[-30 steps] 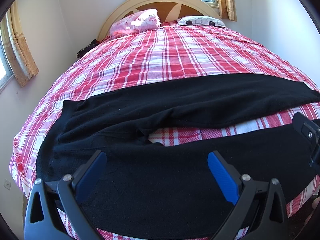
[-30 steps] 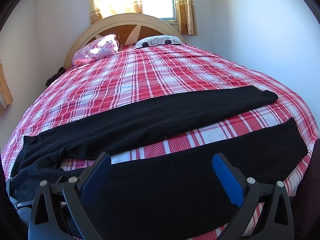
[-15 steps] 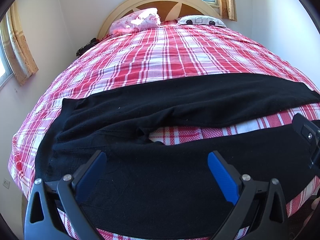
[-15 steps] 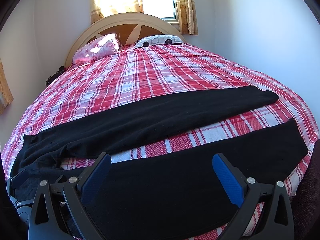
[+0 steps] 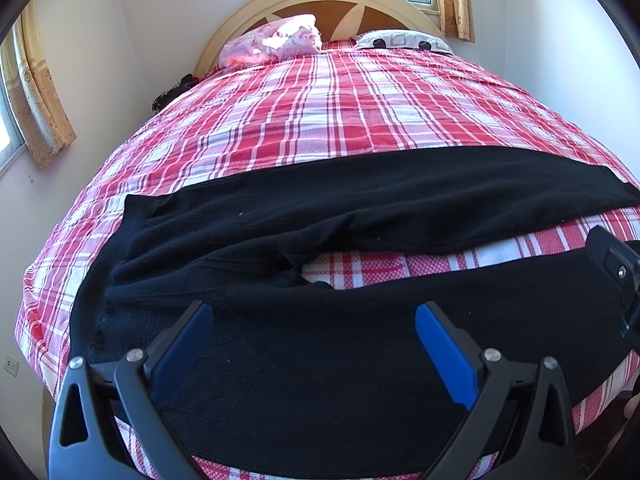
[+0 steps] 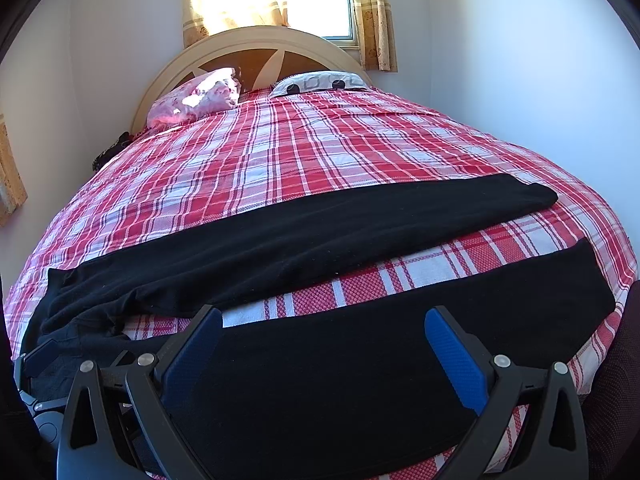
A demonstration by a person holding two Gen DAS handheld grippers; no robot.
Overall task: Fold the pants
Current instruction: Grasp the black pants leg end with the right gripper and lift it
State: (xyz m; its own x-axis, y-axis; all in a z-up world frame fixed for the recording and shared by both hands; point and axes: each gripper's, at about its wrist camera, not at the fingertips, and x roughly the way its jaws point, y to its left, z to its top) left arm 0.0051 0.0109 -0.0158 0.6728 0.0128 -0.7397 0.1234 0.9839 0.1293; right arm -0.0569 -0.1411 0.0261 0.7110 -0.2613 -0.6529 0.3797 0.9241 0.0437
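Observation:
Black pants (image 5: 360, 216) lie spread flat across the near end of a red plaid bed (image 5: 340, 112), waistband to the left and both legs running to the right with a gap of bedspread between them. My left gripper (image 5: 314, 328) is open and empty above the near leg close to the crotch. My right gripper (image 6: 324, 334) is open and empty above the near leg (image 6: 400, 344) further right. The far leg (image 6: 320, 228) ends near the bed's right edge. The right gripper's side shows at the right edge of the left wrist view (image 5: 616, 264).
A pink pillow (image 5: 276, 42) and a white patterned pillow (image 5: 404, 40) lie at the curved headboard (image 6: 248, 46). Walls close in on the left and right. Curtained windows stand behind the headboard and on the left wall. A dark object (image 5: 172, 94) lies at the bed's far left edge.
The left wrist view has shifted slightly, showing a little more of the bed's left side. Both grippers stay open and the pants have not moved.

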